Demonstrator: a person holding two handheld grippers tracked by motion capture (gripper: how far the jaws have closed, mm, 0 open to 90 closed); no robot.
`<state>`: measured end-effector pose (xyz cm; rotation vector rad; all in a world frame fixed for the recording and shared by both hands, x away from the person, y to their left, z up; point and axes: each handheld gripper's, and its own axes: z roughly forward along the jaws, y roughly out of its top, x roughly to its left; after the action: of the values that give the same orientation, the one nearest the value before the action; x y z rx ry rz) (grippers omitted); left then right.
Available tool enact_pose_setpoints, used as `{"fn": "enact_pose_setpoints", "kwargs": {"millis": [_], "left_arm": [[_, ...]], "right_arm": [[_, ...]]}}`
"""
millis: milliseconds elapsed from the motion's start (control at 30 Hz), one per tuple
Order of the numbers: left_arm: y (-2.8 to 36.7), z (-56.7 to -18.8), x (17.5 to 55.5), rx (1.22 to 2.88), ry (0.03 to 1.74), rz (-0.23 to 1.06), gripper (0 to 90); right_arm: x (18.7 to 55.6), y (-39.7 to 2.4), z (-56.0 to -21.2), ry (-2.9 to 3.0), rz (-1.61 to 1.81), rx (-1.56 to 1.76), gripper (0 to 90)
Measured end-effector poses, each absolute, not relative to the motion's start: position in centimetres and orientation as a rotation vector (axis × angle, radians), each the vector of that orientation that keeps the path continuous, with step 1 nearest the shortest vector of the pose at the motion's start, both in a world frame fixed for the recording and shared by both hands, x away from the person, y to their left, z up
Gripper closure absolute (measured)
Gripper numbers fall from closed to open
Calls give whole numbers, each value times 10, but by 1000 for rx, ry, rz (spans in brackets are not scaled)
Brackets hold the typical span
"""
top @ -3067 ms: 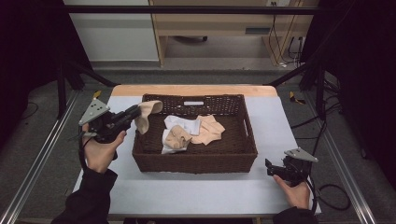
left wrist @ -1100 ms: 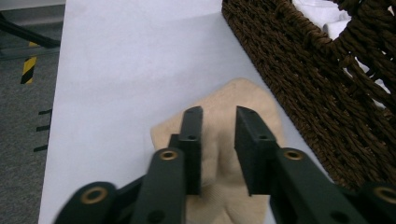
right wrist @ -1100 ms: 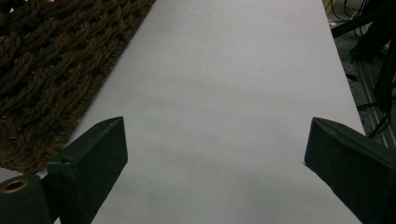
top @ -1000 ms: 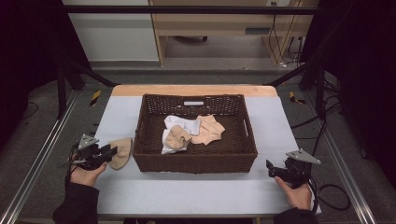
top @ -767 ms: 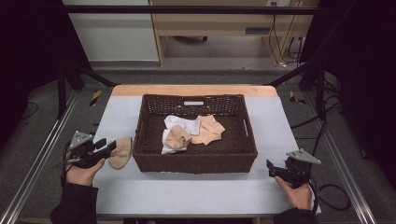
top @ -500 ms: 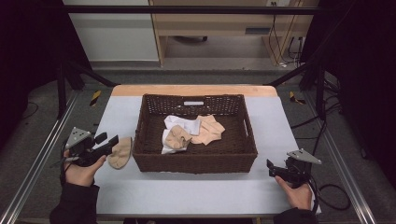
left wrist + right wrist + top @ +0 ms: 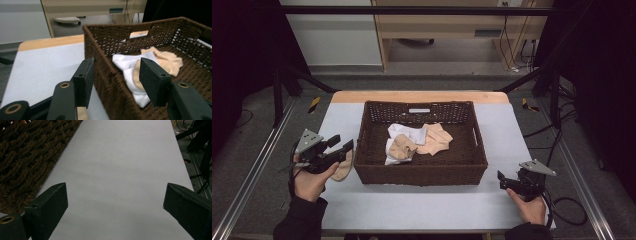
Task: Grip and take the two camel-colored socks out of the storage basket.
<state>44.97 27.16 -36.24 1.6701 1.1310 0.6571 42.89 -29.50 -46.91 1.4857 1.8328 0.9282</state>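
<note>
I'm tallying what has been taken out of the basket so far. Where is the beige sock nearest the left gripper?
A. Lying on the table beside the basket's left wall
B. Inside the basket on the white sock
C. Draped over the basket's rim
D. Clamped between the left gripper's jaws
A: the beige sock lies flat on the table just left of the basket, under the open left gripper, whose jaws hold nothing.

White table (image 7: 422, 205), basket (image 7: 422, 172), beige sock (image 7: 343, 169)

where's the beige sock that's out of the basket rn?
High view: the beige sock lies on the table, left side, against the wicker basket and just under the left claw.
</note>
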Motion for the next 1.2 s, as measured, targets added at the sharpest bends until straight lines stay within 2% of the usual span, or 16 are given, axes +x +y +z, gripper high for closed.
{"fn": "enact_pose_setpoints", "kwargs": {"millis": [533, 1200], "left_arm": [[207, -332, 480, 1711, 1016, 656, 431], [160, -342, 524, 1781, 1000, 665, 414]], "right_arm": [[430, -296, -469, 1821, 933, 1496, 57], [431, -296, -469, 1830, 927, 1494, 57]]}}
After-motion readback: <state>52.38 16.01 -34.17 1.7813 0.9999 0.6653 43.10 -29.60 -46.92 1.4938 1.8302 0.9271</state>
